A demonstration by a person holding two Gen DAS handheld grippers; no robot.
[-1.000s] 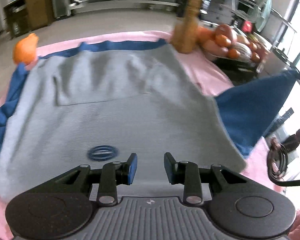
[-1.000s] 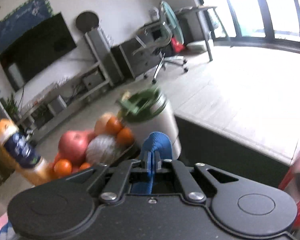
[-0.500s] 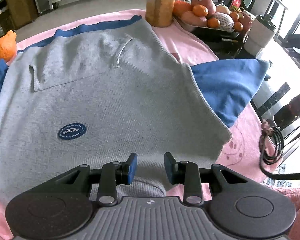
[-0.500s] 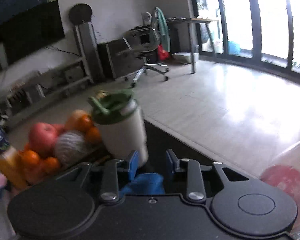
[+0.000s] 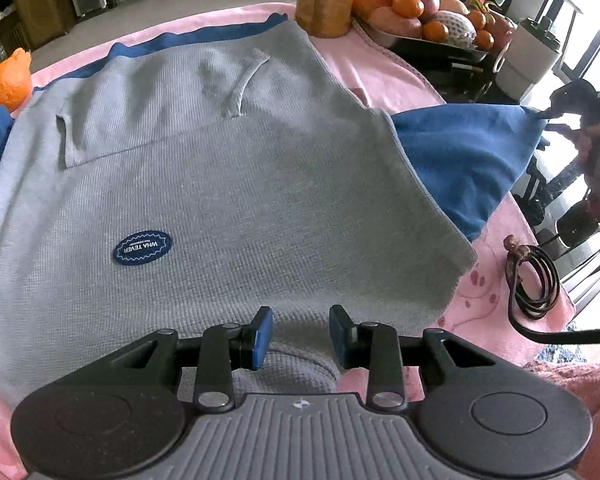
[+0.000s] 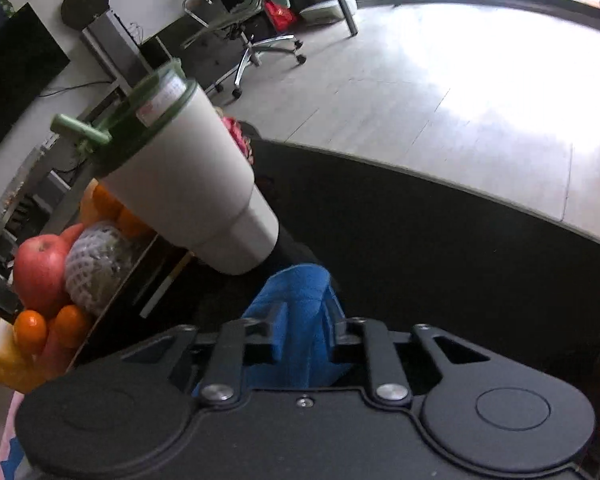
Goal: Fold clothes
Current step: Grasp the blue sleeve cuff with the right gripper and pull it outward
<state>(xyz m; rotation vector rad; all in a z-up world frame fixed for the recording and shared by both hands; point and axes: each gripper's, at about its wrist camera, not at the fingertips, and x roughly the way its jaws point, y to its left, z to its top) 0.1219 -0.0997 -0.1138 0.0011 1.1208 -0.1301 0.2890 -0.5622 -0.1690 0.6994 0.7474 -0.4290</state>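
Left claw (image 5: 299,332) hovers spread over the grey sweater (image 5: 220,184); right claw (image 6: 302,332) (spread) straddles blue cloth (image 6: 300,312).

- A grey hoodie (image 5: 228,184) in waffle knit lies spread flat, its front pocket on the far side and a dark blue oval patch (image 5: 143,247) nearer the camera.
- A blue garment (image 5: 464,160) lies under it, showing as a strip along the far and left edges; its right part sticks out, pulled taut to a corner at the right.
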